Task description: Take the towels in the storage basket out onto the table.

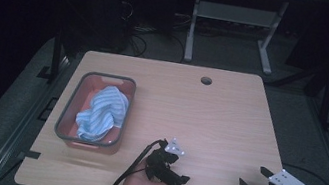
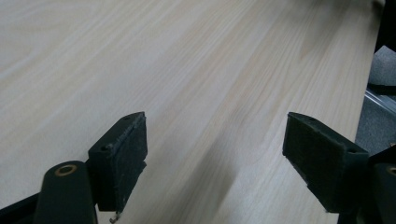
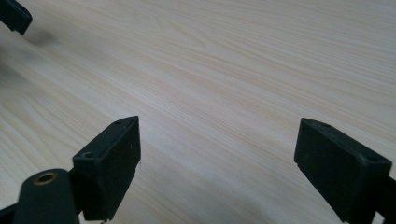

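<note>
While both gripper views show bare table (image 2: 196, 70), the high view shows a striped cloth (image 1: 102, 111) in a red bin (image 1: 65, 111), near the left gripper (image 1: 175, 168). Both it and the right gripper (image 1: 253, 178) have jaws spread, holding nothing.

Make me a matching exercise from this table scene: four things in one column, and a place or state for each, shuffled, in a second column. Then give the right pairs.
Things:
1. striped cloth
2. bin
3. left tool
4. round hole

Places or states:
A. near the table's far edge
B. bunched up inside the bin
C. open over bare wood, near the front edge
D. standing on the table's left side

Pairs: 1-B, 2-D, 3-C, 4-A
</note>
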`<state>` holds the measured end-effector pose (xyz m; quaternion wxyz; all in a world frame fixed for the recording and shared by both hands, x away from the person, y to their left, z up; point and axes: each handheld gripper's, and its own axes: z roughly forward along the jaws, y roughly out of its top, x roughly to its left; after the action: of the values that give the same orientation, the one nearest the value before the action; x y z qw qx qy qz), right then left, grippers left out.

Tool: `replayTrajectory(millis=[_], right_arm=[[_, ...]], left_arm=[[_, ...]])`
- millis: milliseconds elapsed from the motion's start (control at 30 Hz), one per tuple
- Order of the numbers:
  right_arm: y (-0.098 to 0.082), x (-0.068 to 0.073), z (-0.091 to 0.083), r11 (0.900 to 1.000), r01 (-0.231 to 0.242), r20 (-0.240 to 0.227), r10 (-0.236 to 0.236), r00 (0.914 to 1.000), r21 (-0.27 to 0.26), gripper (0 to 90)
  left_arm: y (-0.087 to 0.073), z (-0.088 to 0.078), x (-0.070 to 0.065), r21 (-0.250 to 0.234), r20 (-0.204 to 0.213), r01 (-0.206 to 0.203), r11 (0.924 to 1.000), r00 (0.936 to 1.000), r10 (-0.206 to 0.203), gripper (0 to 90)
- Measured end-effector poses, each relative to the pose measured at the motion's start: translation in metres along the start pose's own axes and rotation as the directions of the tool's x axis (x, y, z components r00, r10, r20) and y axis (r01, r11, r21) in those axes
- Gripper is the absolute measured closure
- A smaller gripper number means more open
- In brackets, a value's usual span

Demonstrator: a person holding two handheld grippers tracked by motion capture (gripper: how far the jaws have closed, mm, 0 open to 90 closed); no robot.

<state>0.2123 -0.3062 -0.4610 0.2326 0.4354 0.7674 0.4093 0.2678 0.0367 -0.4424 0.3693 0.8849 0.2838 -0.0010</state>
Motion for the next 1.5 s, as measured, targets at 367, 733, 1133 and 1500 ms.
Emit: replayTrajectory(millis=[367, 733, 1133, 1500], right_arm=[[0.002, -0.001, 0.002, 1.0, 0.002, -0.007, -0.002, 1.0, -0.001, 14.1], [0.005, 0.002, 0.009, 1.0, 0.018, -0.021, -0.017, 0.9996, 0.01, 14.1], [0.007, 0.001, 0.012, 1.0, 0.017, -0.034, -0.016, 0.9993, 0.014, 14.1], [0.007, 0.002, 0.014, 1.0, 0.023, -0.035, -0.022, 0.9991, 0.016, 14.1]], left_arm=[[0.032, -0.013, 0.008, 0.0, 0.02, 0.029, 0.9996, 0.9994, -0.029, 17.9], [0.056, -0.037, 0.026, -0.012, 0.037, 0.059, 0.9982, 0.9976, -0.058, 18.0], [0.078, -0.055, 0.043, -0.006, 0.007, 0.06, 0.9982, 0.9982, -0.06, 18.4], [0.08, -0.084, 0.069, -0.015, -0.034, 0.089, 0.9959, 0.9954, -0.089, 20.4]])
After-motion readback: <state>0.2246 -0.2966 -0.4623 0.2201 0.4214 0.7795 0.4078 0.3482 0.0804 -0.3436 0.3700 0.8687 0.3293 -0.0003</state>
